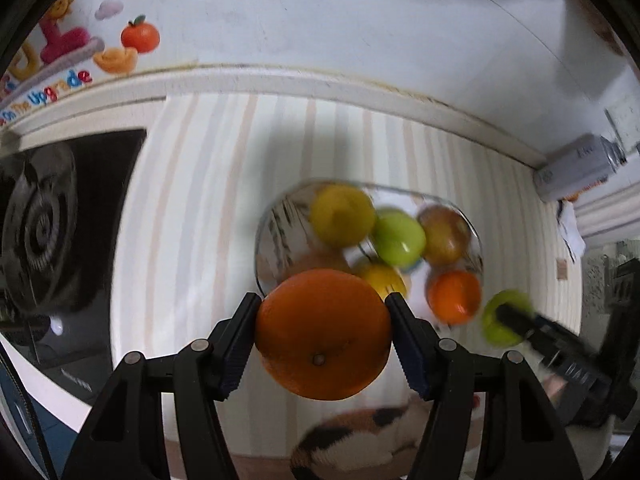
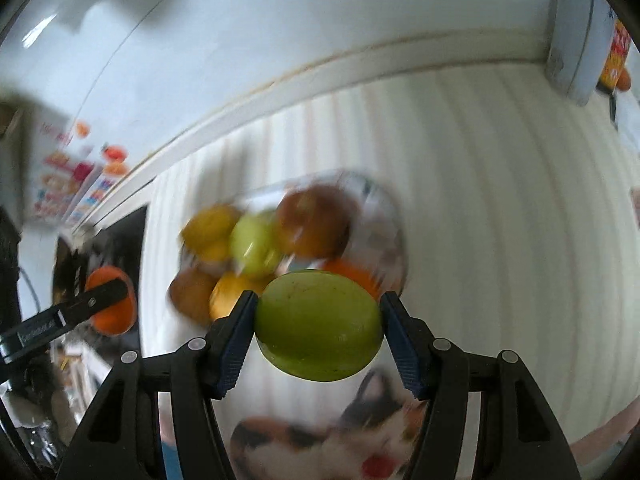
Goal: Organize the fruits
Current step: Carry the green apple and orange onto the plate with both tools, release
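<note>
Left gripper [image 1: 322, 334]: closed about halfway on a large orange [image 1: 323, 334], pads pressed against both of its sides, stem scar facing the camera; just beyond the fingertips, a clear glass bowl [image 1: 272, 236] on a striped cloth [image 1: 192, 200]; inside the bowl, ahead of the fingers and running rightward, a yellow fruit [image 1: 342, 214], a green apple [image 1: 398, 237], a reddish-brown apple [image 1: 445, 234], a second yellow fruit [image 1: 383, 278] and a smaller orange [image 1: 454, 296]; far left of the fingers, a dark stove burner [image 1: 40, 228]; below the fingers, a calico cat [image 1: 360, 440], blurred; right of the fingers, seen in the left wrist view, the right gripper [image 1: 516, 320] with its green fruit.

Right gripper [image 2: 318, 326]: closed about halfway on a green apple [image 2: 318, 326], pads tight on both sides; beyond the fingertips and a little left, the same bowl [image 2: 384, 216], smeared by blur, fruit heaped inside; far left of the fingers, the left gripper's finger [image 2: 80, 308] across its orange [image 2: 110, 306]; far up and right, a pale can [image 2: 572, 40] against the wall; below the fingers, the cat [image 2: 340, 436] once more.
</note>
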`<control>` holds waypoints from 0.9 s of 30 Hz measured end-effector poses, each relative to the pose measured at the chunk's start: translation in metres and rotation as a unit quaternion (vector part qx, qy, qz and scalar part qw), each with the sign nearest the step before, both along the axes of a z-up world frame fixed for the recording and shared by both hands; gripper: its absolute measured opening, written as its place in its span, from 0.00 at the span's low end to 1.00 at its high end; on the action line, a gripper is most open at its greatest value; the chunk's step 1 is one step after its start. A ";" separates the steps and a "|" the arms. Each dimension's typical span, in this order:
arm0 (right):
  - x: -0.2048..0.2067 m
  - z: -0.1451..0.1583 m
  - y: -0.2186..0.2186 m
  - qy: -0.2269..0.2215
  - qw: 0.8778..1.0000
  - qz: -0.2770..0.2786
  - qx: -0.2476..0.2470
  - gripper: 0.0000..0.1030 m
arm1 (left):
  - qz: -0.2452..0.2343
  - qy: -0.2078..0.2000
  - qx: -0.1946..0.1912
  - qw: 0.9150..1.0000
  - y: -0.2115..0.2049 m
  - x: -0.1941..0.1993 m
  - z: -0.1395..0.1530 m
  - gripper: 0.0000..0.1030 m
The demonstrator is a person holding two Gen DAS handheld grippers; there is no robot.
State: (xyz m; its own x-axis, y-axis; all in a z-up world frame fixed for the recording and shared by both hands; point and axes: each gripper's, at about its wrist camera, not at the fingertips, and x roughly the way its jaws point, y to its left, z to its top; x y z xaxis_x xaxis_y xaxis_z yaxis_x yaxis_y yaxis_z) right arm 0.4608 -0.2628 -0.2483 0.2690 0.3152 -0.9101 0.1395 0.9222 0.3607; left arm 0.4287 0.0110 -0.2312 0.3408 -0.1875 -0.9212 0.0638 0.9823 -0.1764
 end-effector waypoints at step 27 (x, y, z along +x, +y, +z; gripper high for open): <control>0.050 -0.050 -0.013 0.037 0.999 -0.004 -0.037 0.66 | 0.023 0.127 0.006 0.992 0.019 0.102 -0.090 0.60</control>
